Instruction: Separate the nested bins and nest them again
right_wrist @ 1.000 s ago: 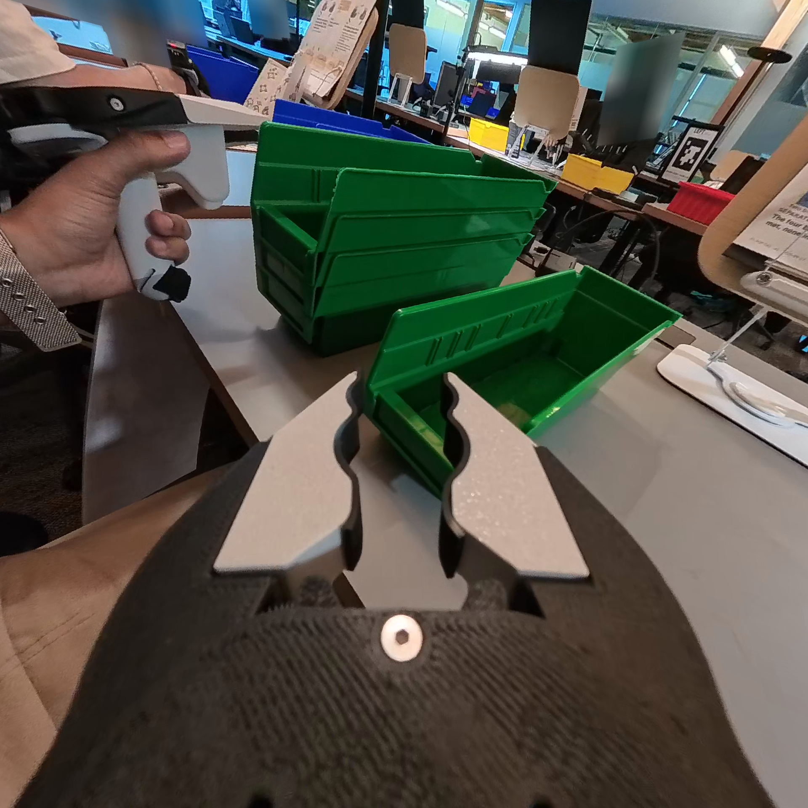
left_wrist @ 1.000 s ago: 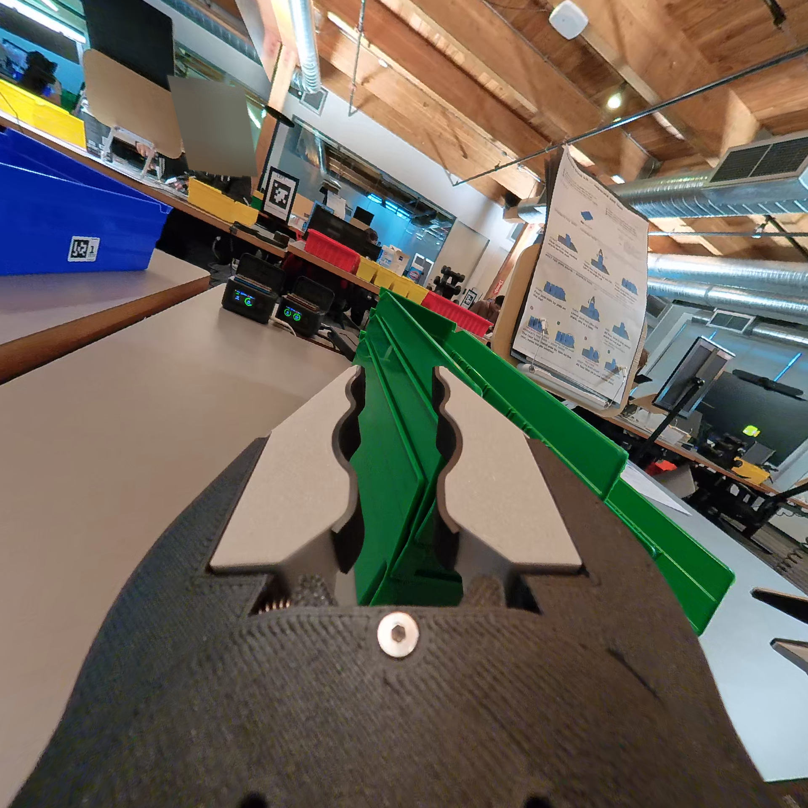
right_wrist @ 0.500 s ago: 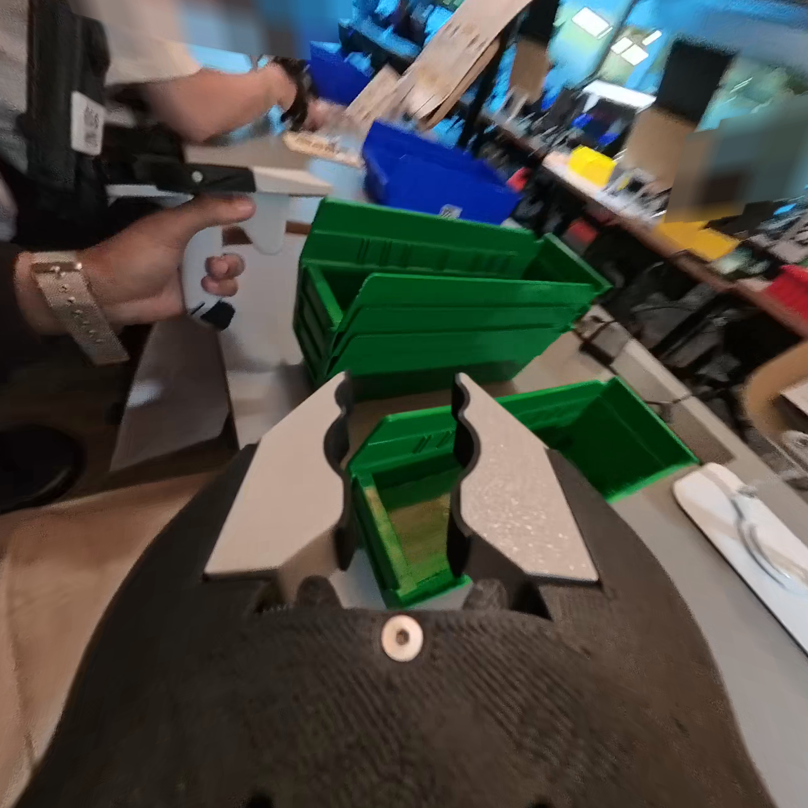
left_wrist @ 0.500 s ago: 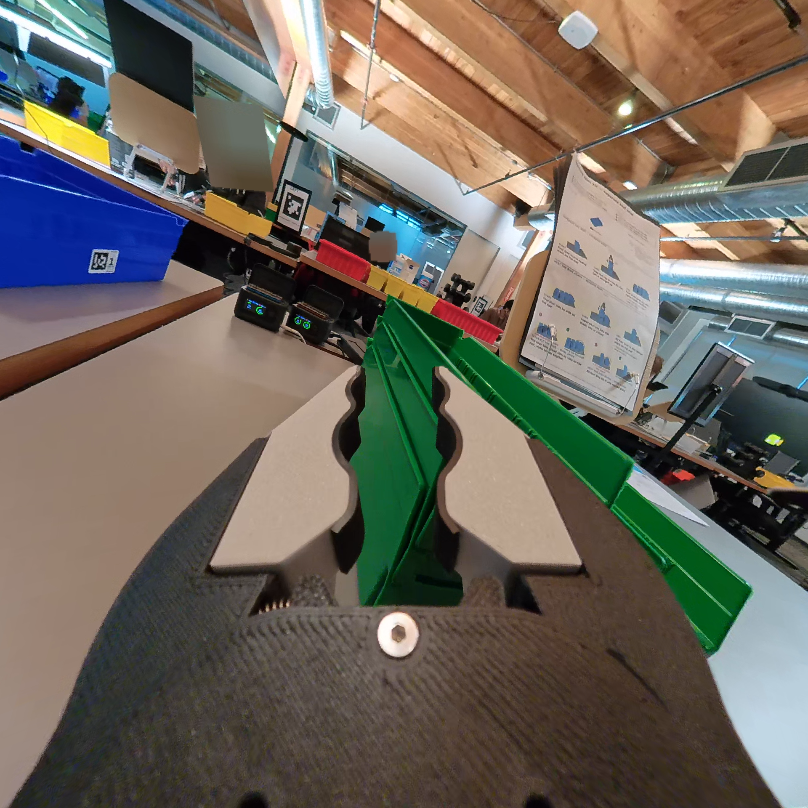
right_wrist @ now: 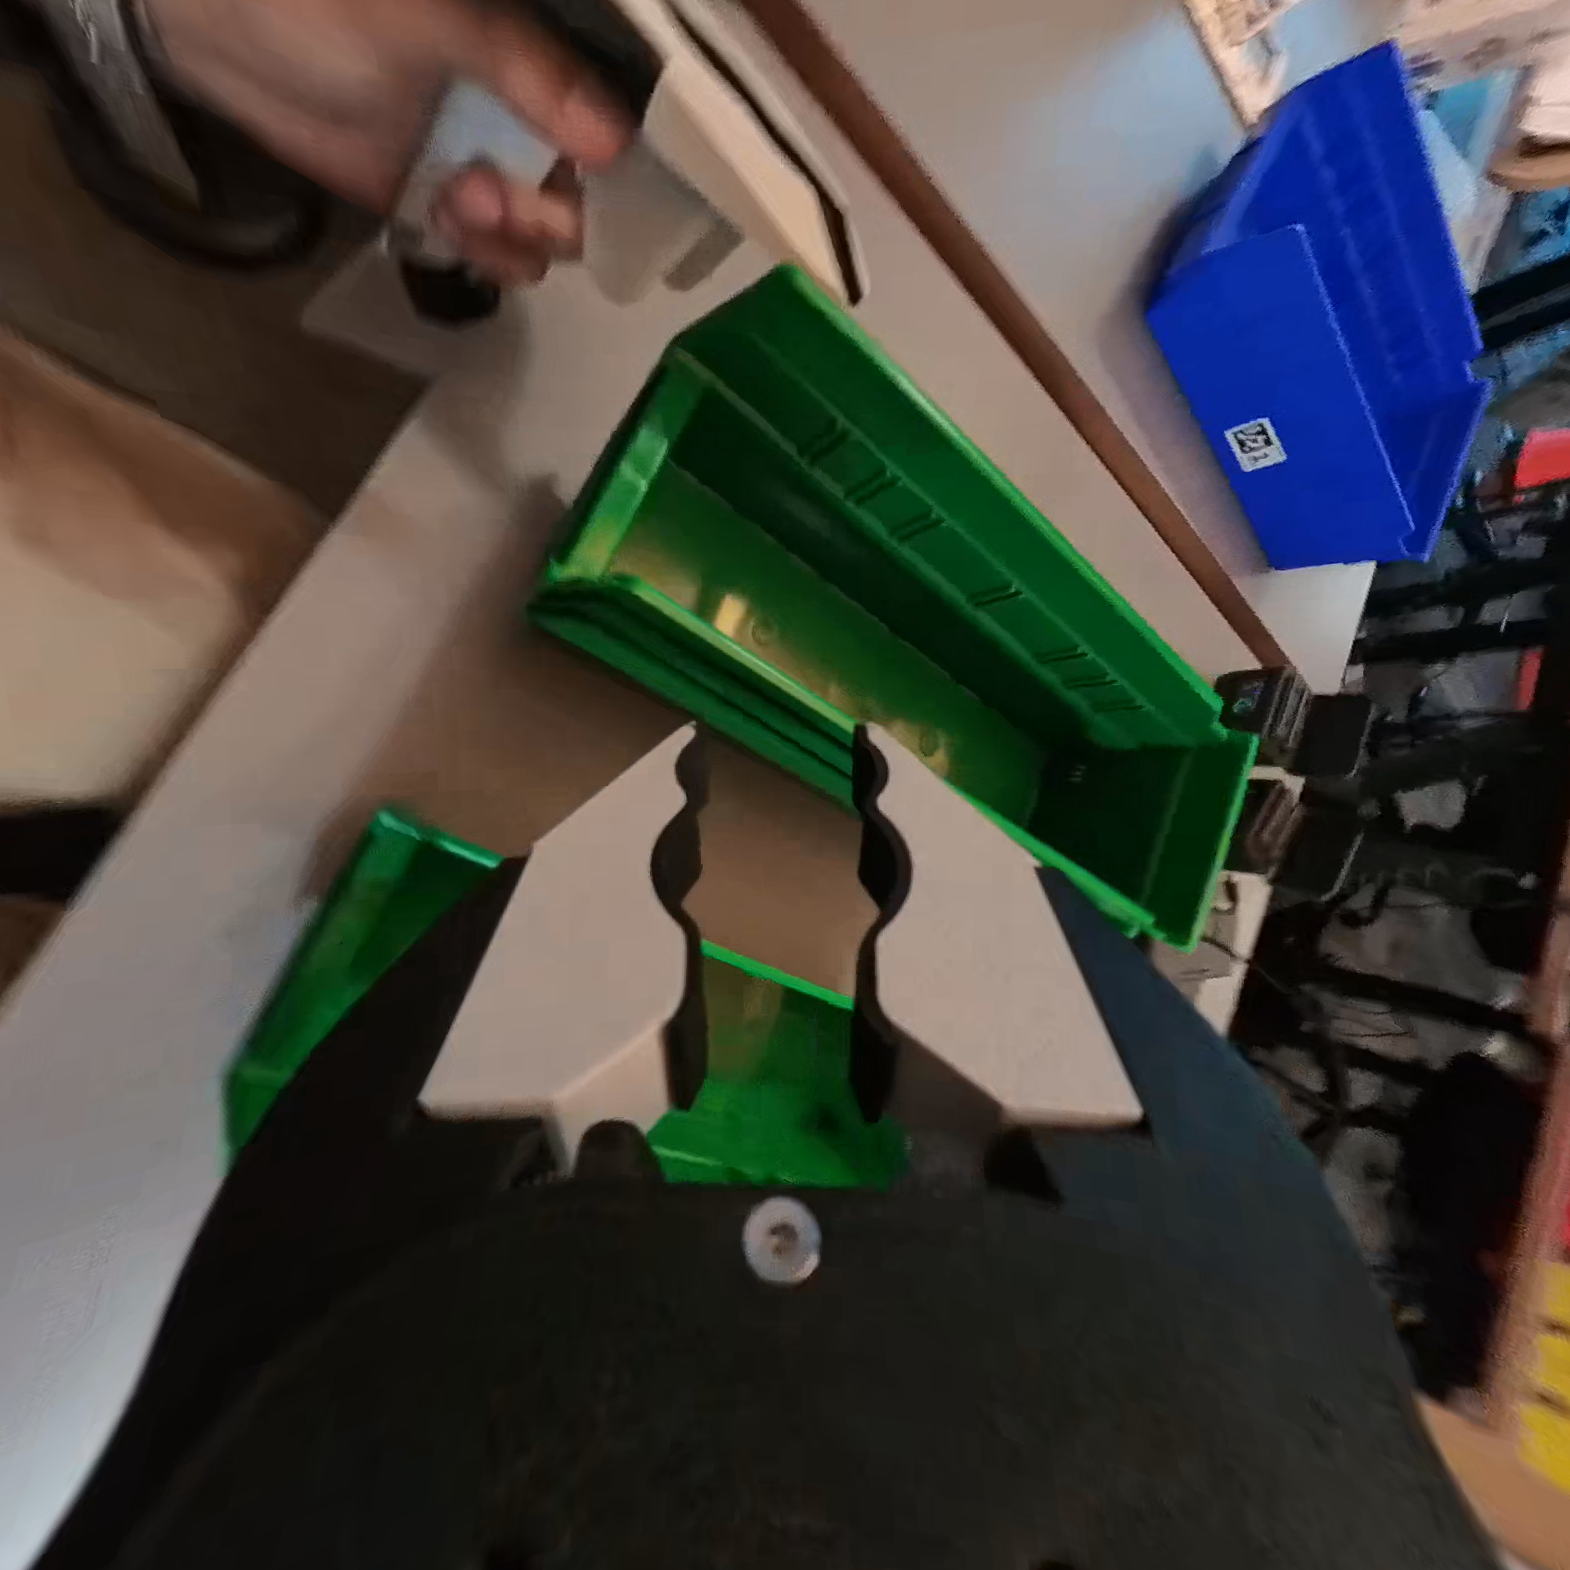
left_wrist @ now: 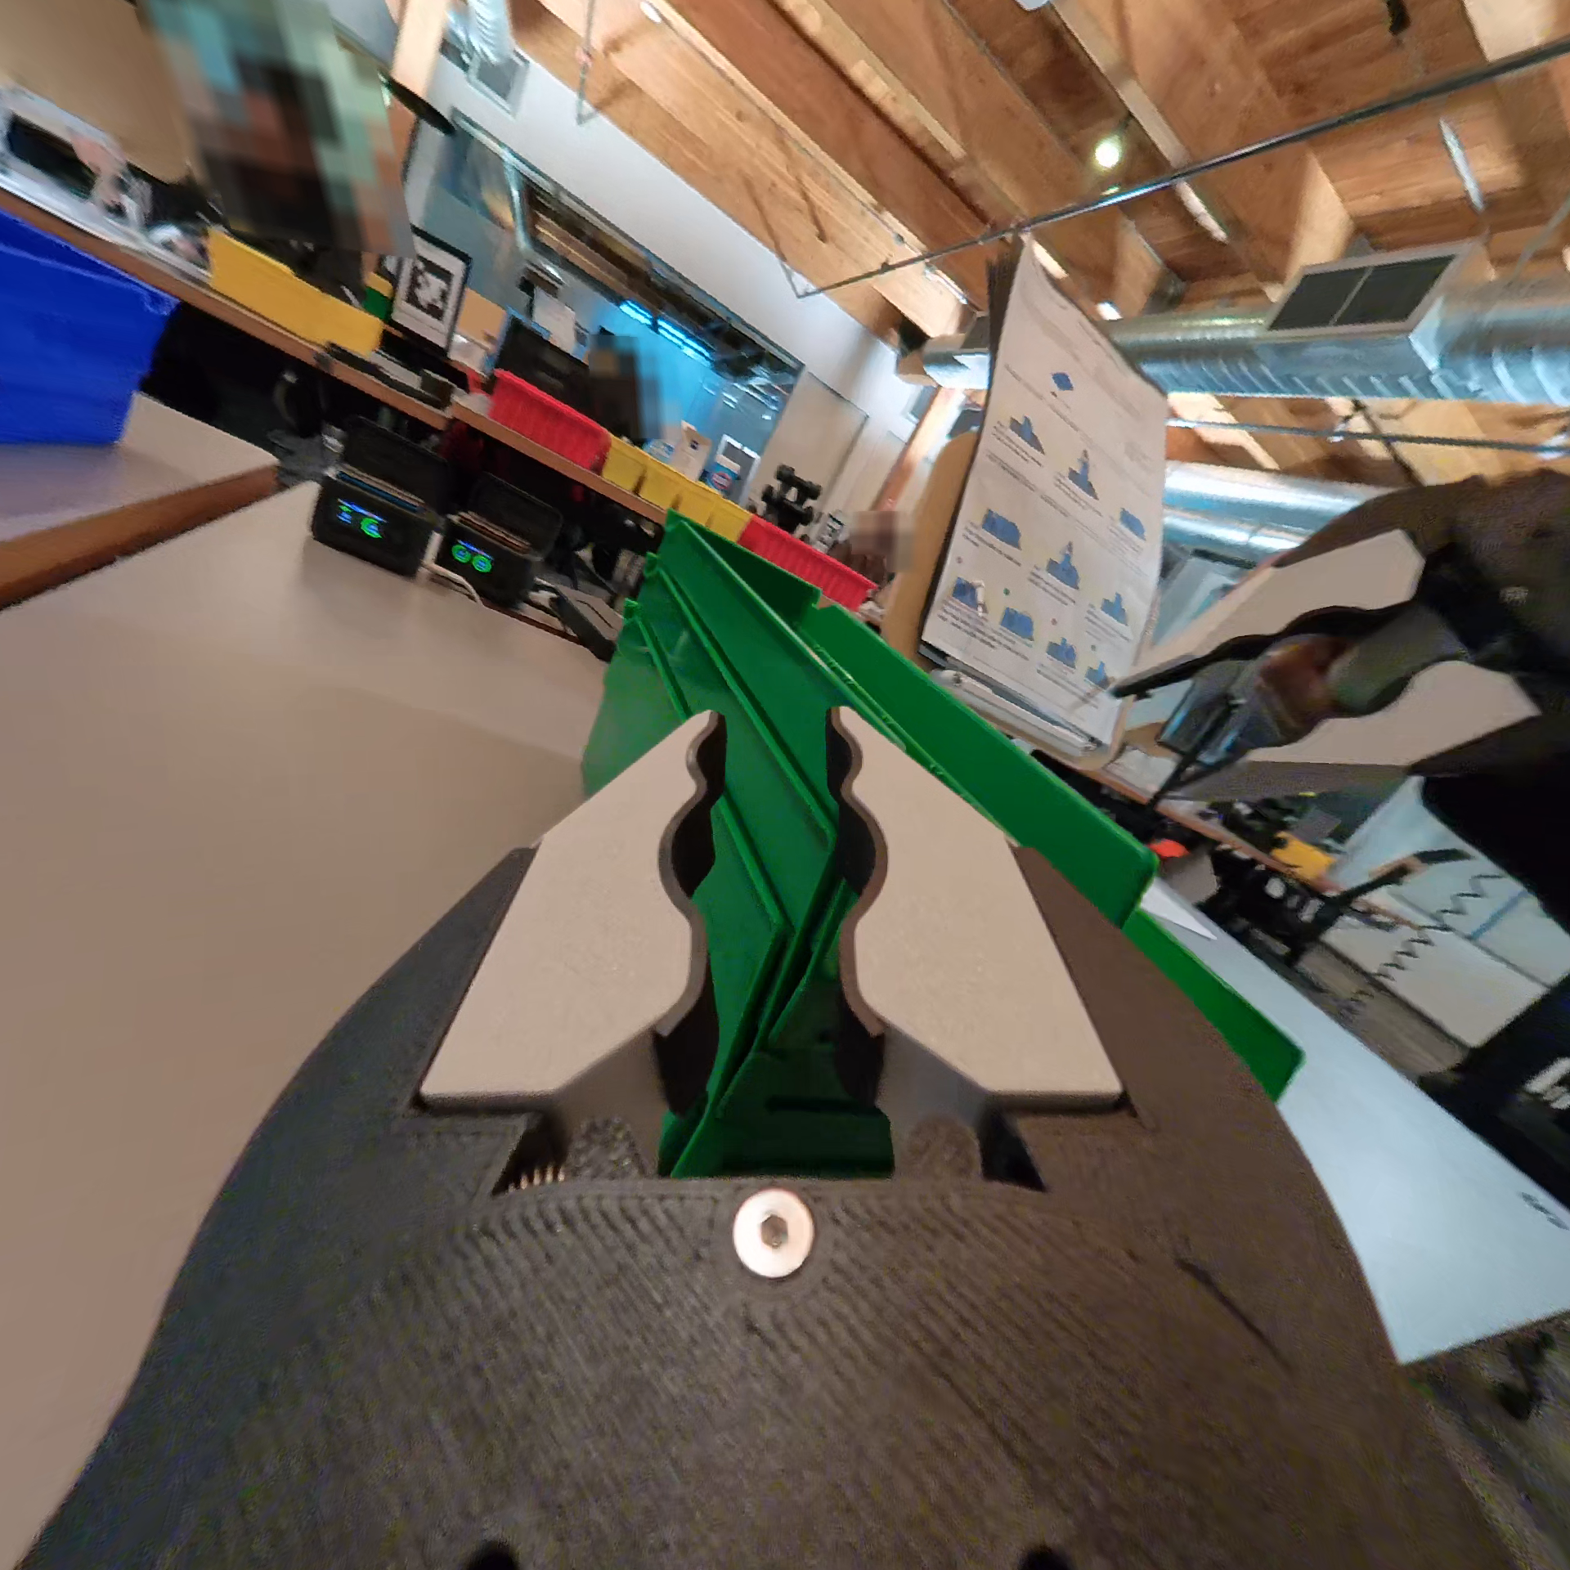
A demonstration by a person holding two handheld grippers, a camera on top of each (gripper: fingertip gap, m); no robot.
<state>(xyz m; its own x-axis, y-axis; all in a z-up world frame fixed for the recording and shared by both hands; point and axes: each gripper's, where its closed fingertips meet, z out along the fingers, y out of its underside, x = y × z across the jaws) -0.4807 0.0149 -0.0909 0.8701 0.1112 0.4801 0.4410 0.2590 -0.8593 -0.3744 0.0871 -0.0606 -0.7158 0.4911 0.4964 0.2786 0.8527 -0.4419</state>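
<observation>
A stack of nested green bins [right_wrist: 858,544] lies on the grey table [right_wrist: 476,722]. My left gripper [left_wrist: 773,722] is shut on the stack's side walls [left_wrist: 756,849], which fill the gap between its fingers. In the right wrist view it is held by a hand [right_wrist: 510,127] at the stack's far-left end. A single green bin [right_wrist: 340,960] lies under my right gripper [right_wrist: 777,739], mostly hidden by it. Part of that bin [right_wrist: 765,1070] shows deep between the open fingers. The right gripper also shows blurred at the right of the left wrist view [left_wrist: 1274,654].
A blue bin [right_wrist: 1325,340] stands on the neighbouring table beyond the stack, also seen in the left wrist view [left_wrist: 59,365]. Two black boxes with lit displays [left_wrist: 425,535] sit near the stack's far end. A poster board [left_wrist: 1053,544] stands at the back right.
My right gripper has swung up and over, from facing the single bin at table height to looking down on it and the stack. It has entered the left view. The left gripper keeps its grip.
</observation>
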